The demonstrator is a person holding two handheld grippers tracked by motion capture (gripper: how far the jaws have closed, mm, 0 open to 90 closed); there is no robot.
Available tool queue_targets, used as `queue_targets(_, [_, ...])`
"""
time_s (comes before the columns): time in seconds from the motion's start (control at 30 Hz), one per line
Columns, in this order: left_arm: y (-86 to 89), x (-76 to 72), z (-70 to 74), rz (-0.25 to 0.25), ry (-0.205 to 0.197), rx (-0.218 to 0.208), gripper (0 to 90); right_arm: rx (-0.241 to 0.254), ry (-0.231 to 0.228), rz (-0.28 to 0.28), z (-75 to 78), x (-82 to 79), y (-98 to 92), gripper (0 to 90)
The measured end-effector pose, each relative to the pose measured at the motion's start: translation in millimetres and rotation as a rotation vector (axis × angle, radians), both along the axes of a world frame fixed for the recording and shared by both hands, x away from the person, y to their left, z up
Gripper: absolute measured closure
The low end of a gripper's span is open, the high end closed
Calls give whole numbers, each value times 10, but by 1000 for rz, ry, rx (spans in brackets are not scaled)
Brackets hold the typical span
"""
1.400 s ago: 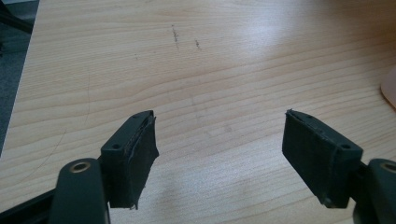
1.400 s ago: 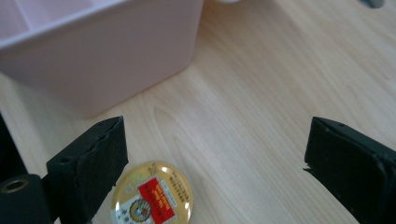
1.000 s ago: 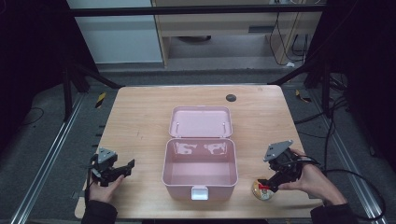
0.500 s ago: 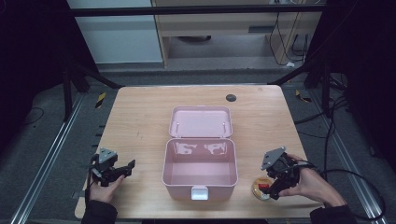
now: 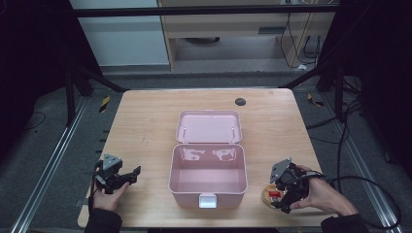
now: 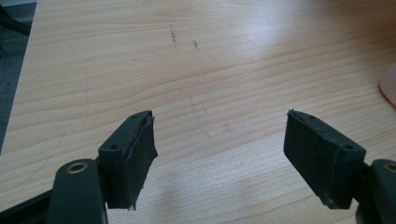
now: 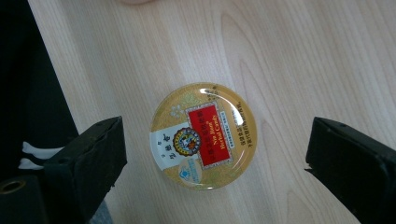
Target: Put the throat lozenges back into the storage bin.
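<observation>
High view: your right gripper [image 5: 286,191] hung over the round candy tin [image 5: 270,195] near the table's front edge [image 5: 204,224], just right of the open pink box [image 5: 207,182]; your left gripper [image 5: 119,175] idled on bare wood.
Left gripper view: jaws stood apart, empty; open table lay ahead.
Right gripper view: jaws spread wide, straddling the tin [image 7: 203,135]; closing off-centre could have skidded the low, glossy lid toward the nearby edge.
</observation>
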State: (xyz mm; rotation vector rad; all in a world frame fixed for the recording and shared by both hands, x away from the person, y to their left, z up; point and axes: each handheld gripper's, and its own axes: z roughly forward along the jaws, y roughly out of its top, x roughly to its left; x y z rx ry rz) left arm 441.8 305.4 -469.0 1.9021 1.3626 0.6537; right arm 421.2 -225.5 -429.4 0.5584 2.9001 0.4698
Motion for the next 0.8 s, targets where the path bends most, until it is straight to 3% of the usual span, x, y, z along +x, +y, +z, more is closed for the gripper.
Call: queue_targets(0.8, [-7, 2, -5, -4, 0, 8, 243, -83, 44, 72, -262, 32, 107, 66])
